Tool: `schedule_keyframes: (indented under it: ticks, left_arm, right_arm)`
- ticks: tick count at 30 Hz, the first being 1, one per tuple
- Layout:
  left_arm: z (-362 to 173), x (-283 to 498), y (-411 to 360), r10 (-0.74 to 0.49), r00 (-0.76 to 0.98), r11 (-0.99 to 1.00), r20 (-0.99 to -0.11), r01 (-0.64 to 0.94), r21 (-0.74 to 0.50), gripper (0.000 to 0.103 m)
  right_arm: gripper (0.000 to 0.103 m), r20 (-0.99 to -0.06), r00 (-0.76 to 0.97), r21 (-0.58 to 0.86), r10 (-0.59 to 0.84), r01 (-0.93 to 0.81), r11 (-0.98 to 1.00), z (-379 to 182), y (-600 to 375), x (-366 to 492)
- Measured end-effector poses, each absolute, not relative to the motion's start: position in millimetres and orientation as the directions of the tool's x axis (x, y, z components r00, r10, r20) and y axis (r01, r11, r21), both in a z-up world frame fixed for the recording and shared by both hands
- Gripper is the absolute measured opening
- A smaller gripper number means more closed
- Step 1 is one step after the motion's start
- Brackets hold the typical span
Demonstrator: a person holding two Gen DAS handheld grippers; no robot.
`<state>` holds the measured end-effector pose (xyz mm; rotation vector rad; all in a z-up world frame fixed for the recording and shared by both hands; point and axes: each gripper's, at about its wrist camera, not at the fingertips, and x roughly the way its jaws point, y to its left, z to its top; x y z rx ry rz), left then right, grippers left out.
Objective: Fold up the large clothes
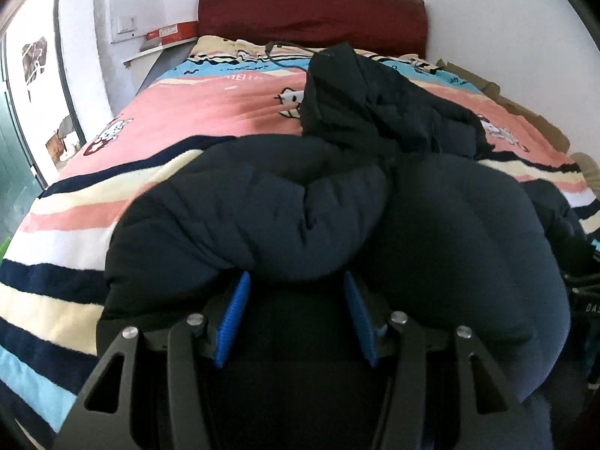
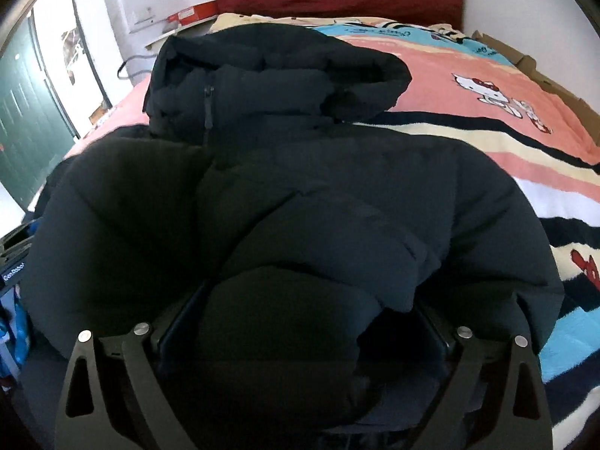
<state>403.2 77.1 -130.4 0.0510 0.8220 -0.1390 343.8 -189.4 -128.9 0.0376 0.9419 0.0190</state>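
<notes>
Navy puffer jacket [image 2: 300, 195] on striped blanket [image 2: 525, 157]

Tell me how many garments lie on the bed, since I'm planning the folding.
1: a dark navy hooded puffer jacket lies bunched across the striped pink cartoon-print blanket, at the end nearest the cameras. Others may be hidden beneath it.

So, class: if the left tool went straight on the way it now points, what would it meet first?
The dark puffer jacket: a padded fold already bulges between the left tool and its blue pads, with the striped blanket probably beneath.
</notes>
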Motion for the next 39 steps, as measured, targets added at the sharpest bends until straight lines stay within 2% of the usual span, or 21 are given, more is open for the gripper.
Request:
schedule_keyframes:
  ticks: [14, 20, 23, 26, 30, 35, 39]
  left_arm:
    - [-144, 402, 70, -0.069, 0.692, 0.992, -0.719, 0.125, 0.025, 0.051]
    - [-132, 402, 68, -0.046, 0.687, 0.992, -0.726, 0.119, 0.050, 0.050]
    - [-112, 394, 68, -0.051, 0.697, 0.992, -0.715, 0.117, 0.044, 0.050]
    - [-86, 384, 61, -0.070, 0.732, 0.991, -0.678, 0.131, 0.039, 0.050]
    - [-71, 379, 38, -0.156, 0.719, 0.980, -0.677, 0.199, -0.014, 0.050]
    - [-102, 386, 2, -0.170, 0.654, 0.964, -0.737, 0.264, 0.012, 0.051]
    - [-117, 393, -1, -0.166, 0.644, 0.966, -0.747, 0.260, 0.009, 0.053]
  right_arm:
    - [0.096, -0.822, 0.570, -0.001, 0.005, -0.011, 1.000, -150, -189, 356]
    - [0.096, -0.819, 0.573, -0.009, -0.002, -0.010, 1.000, -145, -190, 358]
    - [0.093, -0.808, 0.590, 0.001, 0.002, -0.002, 1.000, -130, -192, 352]
    - [0.093, -0.754, 0.657, 0.014, 0.007, 0.005, 1.000, -98, -193, 338]
    - [0.093, -0.710, 0.704, -0.009, -0.011, 0.007, 1.000, -70, -191, 329]
    - [0.093, -0.746, 0.663, -0.060, -0.063, 0.026, 0.998, -88, -202, 338]
    - [0.093, -0.800, 0.594, -0.078, -0.091, 0.048, 0.996, -120, -217, 348]
